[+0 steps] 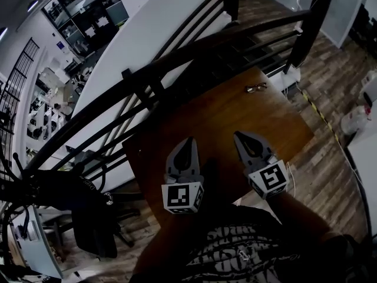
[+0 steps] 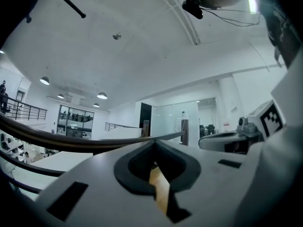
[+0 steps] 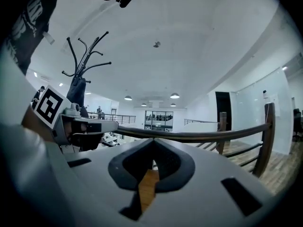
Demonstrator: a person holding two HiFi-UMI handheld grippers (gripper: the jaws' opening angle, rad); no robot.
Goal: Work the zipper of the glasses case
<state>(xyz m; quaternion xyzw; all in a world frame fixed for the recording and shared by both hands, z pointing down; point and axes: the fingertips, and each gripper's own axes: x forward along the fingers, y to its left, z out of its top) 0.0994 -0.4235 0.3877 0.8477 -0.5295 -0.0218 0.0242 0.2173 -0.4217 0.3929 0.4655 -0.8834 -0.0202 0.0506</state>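
**Both Grippers Closed and Empty Over the Near Side of the Table**

The left gripper (image 1: 189, 139) hung over the near part of the wooden tabletop (image 1: 235, 114). Its two jaws were brought together at the tips. In the left gripper view only a sliver of the brown wood showed through the gap behind the tips, and nothing was caught between them. The right gripper (image 1: 237, 134) was just beside it, toward the right edge, and pointed the same way, toward the far edge. Its jaws were likewise pressed tip to tip with nothing in their grasp. Each gripper's marker cube sat at its near end, the left cube (image 1: 182, 196) and the right cube (image 1: 271, 179) close above the person's printed shirt (image 1: 235, 249).

A dark shape (image 1: 211, 178) showed between the two grippers over the near part of the tabletop. Whether it was the glasses case could not be told, as that patch was too dim. A pair of glasses (image 1: 255, 87) lay alone by the far corner, well apart from both grippers. A dark railing (image 1: 177, 58) curved past the table's far and left edges. A coat stand (image 3: 86, 65) rose at the left of the right gripper view.
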